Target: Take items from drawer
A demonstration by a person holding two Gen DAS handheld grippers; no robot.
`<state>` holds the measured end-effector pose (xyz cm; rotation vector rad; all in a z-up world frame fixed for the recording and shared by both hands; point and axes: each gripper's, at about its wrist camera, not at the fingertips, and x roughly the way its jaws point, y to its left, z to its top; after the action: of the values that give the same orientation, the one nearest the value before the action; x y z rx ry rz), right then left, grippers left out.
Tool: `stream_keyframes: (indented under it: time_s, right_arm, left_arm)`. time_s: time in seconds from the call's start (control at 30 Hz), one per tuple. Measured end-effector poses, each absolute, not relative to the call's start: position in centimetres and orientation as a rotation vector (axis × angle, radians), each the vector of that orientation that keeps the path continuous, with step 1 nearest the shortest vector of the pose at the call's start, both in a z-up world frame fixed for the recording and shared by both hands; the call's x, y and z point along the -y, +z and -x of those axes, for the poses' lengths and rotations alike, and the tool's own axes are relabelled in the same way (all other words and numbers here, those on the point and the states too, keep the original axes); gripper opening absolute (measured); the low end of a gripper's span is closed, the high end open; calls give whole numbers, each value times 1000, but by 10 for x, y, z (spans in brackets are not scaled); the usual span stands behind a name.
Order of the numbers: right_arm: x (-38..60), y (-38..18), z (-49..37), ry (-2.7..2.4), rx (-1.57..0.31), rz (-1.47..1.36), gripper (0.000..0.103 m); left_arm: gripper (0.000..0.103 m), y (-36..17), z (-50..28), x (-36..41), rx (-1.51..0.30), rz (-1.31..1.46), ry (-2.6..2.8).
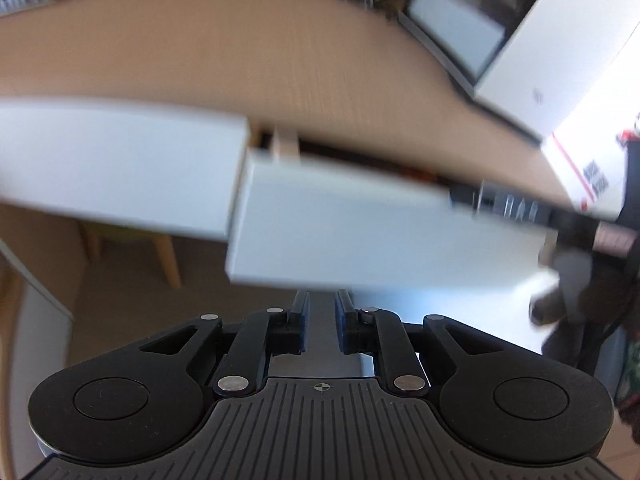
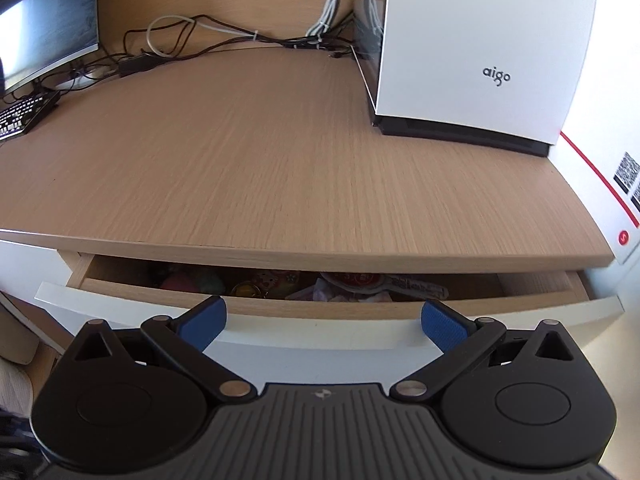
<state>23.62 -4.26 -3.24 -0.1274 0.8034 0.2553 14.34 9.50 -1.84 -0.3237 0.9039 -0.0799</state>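
Note:
The white drawer front (image 2: 120, 314) stands partly pulled out under the wooden desk top (image 2: 280, 160). Inside the gap lie a red-and-white packet (image 2: 352, 280), pink and green soft items (image 2: 188, 280) and a yellow ring (image 2: 245, 291). My right gripper (image 2: 323, 320) is open, its blue pads just in front of the drawer's top edge, holding nothing. In the blurred left wrist view the drawer front (image 1: 360, 232) fills the middle. My left gripper (image 1: 322, 300) sits under it, fingers drawn close together on the lower edge.
A white "aigo" computer case (image 2: 472, 52) stands at the desk's back right, beside a white box with a red stripe (image 2: 600, 184). A monitor (image 2: 48, 20), keyboard (image 2: 24, 116) and cables (image 2: 240, 40) occupy the back left. A wooden chair leg (image 1: 168, 256) shows below the desk.

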Motion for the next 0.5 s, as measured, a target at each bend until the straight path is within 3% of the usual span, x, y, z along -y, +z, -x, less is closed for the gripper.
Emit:
stream_keyframes:
  time_s: [0.17, 0.5]
  right_arm:
    - [43, -34, -231, 242, -787, 110, 103]
    - [48, -30, -237, 265, -775, 132, 103]
  left_arm:
    - [15, 23, -162, -95, -750, 207, 18]
    - [15, 15, -213, -71, -813, 145, 37]
